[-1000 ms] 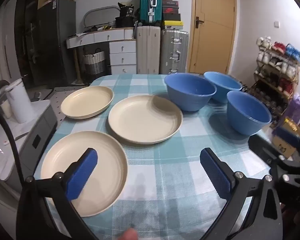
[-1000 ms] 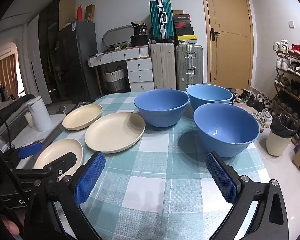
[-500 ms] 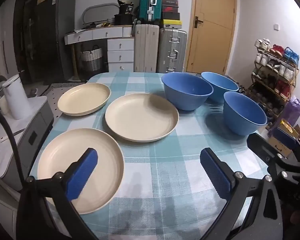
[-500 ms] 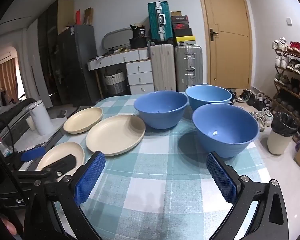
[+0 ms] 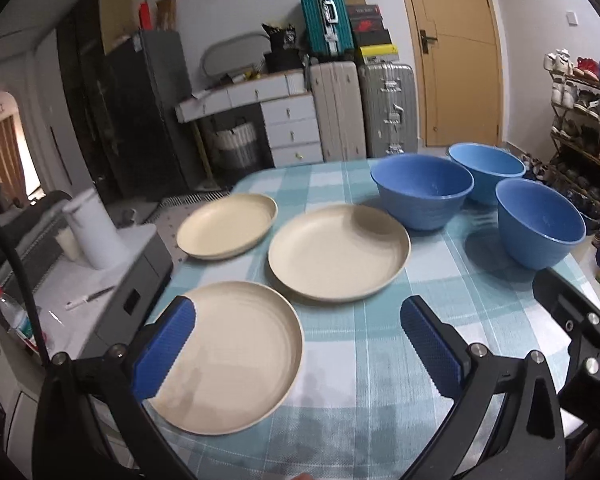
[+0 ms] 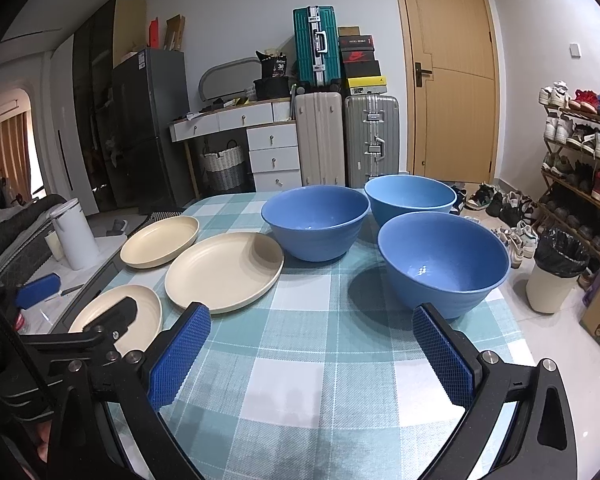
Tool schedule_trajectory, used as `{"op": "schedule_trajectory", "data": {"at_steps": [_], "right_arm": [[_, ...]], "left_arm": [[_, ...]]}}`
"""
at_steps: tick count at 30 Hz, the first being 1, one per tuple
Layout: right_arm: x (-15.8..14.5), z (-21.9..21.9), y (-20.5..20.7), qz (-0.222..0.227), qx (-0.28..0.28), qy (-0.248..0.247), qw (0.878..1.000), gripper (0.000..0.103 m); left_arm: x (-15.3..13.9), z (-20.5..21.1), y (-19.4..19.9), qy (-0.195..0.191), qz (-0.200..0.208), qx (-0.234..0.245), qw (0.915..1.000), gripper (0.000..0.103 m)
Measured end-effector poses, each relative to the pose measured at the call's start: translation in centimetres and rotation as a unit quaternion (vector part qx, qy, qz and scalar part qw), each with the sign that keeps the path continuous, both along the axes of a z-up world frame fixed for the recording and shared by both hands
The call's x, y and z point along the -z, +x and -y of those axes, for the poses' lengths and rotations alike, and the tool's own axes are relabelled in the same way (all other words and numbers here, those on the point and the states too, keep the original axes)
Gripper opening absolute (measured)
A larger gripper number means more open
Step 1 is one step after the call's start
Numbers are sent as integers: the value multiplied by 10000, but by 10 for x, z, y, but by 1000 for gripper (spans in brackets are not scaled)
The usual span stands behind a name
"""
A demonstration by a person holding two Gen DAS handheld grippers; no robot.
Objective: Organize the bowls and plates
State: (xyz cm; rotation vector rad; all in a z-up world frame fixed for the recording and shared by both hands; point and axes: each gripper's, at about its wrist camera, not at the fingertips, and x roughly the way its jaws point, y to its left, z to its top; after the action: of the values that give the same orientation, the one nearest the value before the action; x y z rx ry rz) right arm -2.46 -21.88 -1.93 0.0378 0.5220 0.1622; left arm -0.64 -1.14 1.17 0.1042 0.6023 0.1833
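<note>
Three cream plates lie on the checked tablecloth (image 5: 352,356): a near plate (image 5: 236,356), a large middle plate (image 5: 338,252) and a far left plate (image 5: 226,226). Three blue bowls stand to the right: one in the middle (image 5: 422,190), one at the back (image 5: 486,172), one nearest (image 5: 540,224). My left gripper (image 5: 296,352) hangs open above the near edge, its left pad over the near plate. My right gripper (image 6: 312,360) is open and empty, in front of the nearest bowl (image 6: 444,264). The right wrist view also holds the plates (image 6: 224,272) and the left gripper (image 6: 112,320).
A white kettle (image 5: 94,232) stands on a low grey cabinet left of the table. Suitcases (image 6: 348,140), a white drawer unit (image 6: 274,152) and a door (image 6: 452,76) line the far wall. A shoe rack (image 6: 580,152) and a lined bin (image 6: 556,272) stand on the right.
Both wrist views have shifted slightly; the left view has tilted up and swung left, so more of the room shows. The plates and bowls have not moved. Both grippers stay open.
</note>
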Motion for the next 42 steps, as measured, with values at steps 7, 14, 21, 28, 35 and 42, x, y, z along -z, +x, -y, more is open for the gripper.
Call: {"op": "schedule_trajectory", "data": {"at_steps": [7,14,21,28,35,42], "right_arm": [[-2,10,-2,8,55,229,9997,102],[-4,10,-3,39,111,214,9997,102],[-7,10,-7,144,98,195,9997,102],[-8,8,-7,130,81,135,9998,102],[-8,8,-6,108,117,234,9996,102],[-9,9,-8,193,112,160,9996,102]], "left_arm": [[-5,3,2,-177,-149,553,9982,103],[-5,10,-1,-11,7,519,9987,103],[-6,-1,3,-615,-160,657,9958,102],[-6,1,4,-497,-139,746,9959,100],[-1,6,8,-319,-374,801,9956,103],[-11,-18,1,-487,-33,130,9987,103]]}}
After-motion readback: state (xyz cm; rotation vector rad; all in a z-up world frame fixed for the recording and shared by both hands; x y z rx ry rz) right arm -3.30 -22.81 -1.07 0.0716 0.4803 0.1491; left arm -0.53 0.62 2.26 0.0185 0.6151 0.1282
